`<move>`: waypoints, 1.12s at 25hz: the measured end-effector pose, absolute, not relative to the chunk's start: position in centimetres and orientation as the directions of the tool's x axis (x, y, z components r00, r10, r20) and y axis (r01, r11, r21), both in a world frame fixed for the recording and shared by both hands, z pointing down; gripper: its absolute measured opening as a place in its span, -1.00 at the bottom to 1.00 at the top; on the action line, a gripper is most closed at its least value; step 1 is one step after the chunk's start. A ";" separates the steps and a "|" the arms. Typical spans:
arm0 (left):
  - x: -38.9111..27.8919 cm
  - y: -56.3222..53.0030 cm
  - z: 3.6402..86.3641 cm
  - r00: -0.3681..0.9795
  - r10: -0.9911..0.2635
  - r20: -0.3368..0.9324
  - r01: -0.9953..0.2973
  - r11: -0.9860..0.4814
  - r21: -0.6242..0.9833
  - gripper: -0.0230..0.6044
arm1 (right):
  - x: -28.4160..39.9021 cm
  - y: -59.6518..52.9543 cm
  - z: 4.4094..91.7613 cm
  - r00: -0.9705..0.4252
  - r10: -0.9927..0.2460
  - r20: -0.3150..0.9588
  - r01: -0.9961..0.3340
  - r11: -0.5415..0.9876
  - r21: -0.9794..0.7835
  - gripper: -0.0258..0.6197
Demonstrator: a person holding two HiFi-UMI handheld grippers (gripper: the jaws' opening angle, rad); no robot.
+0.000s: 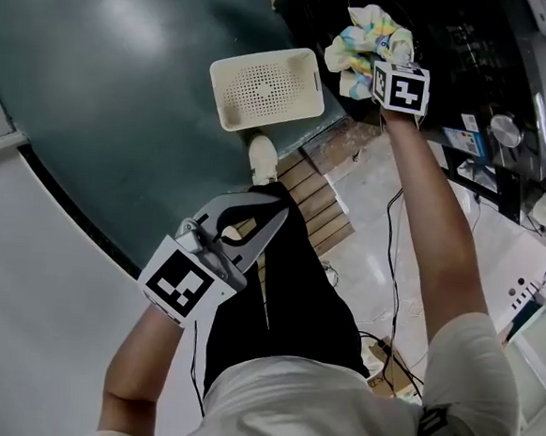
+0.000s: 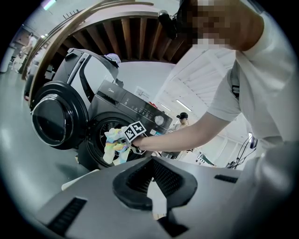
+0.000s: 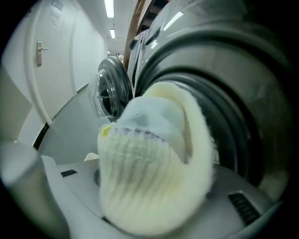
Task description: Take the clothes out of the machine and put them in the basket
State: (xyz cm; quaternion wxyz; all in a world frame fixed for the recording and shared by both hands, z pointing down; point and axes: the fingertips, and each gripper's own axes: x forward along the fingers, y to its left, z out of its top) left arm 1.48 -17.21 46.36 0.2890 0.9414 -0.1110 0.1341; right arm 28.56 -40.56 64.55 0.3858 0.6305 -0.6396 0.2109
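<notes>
A pastel yellow, blue and white garment (image 1: 367, 36) hangs bunched in my right gripper (image 1: 378, 59), which is shut on it just outside the dark washing machine (image 1: 474, 50). In the right gripper view the fuzzy garment (image 3: 149, 163) fills the space between the jaws, with the drum rim (image 3: 224, 107) behind it. The left gripper view shows the same garment (image 2: 116, 145) in front of the drum mouth. A cream perforated basket (image 1: 264, 88) stands on the grey-green floor, left of the machine. My left gripper (image 1: 268, 217) hovers over my legs, jaws together and holding nothing.
The machine's round door (image 2: 56, 116) stands swung open to the left. A strip of wooden slats (image 1: 317, 202) and loose cables (image 1: 391, 269) lie on the floor by my feet. A white curved panel (image 1: 34, 269) borders the floor at the left. Another person (image 2: 182, 116) stands far off.
</notes>
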 end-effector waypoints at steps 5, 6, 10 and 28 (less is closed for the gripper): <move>-0.4 -15.0 44.7 0.937 -0.161 0.309 -0.306 -0.805 0.509 -0.94 | 25.2 -37.7 61.3 0.025 -0.653 0.757 -0.967 0.175 0.183 -0.36; -0.8 -14.6 44.5 0.936 -0.167 0.309 -0.311 -0.803 0.508 -0.94 | 24.5 -37.3 60.8 0.011 -0.653 0.757 -0.967 0.187 0.175 -0.36; -2.6 -12.4 43.9 0.933 -0.180 0.311 -0.321 -0.805 0.499 -0.94 | 20.9 -35.7 59.0 -0.044 -0.660 0.750 -0.962 0.231 0.148 -0.36; -10.8 -7.6 45.1 0.884 -0.305 0.353 -0.454 -0.739 0.498 -0.94 | 6.2 -33.8 64.7 -0.194 -0.601 0.775 -0.898 0.427 0.107 -0.36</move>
